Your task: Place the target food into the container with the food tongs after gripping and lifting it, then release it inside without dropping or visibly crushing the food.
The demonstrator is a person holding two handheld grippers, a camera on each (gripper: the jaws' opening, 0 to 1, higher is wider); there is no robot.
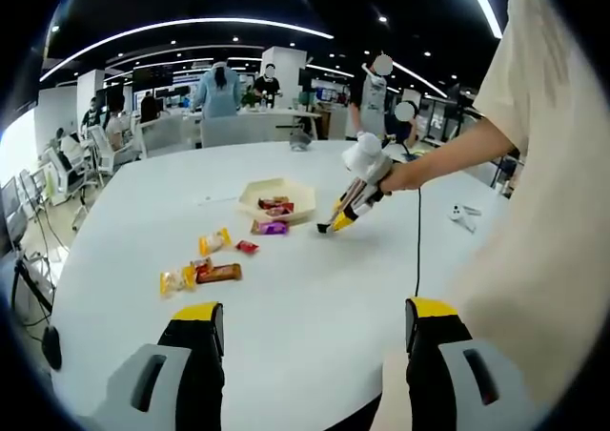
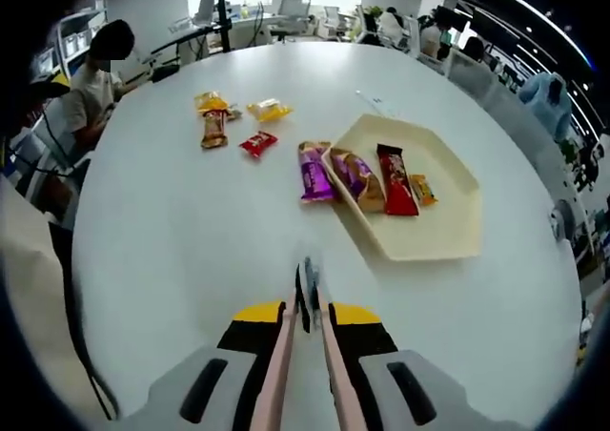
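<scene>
Because no snack is gripped yet, the left tongs [image 1: 310,340] stand wide open and empty above the desk [image 1: 315,288]. The right tongs [image 2: 307,293] hold food tongs [image 2: 307,355], tips together, aimed toward the glossy purple packet [image 2: 314,174] touching the container [image 2: 434,236].

Black tools [image 1: 313,340] (yellow-tipped, grey-bodied); person [image 1: 553,164] wears a cream short-sleeved shirt.
</scene>
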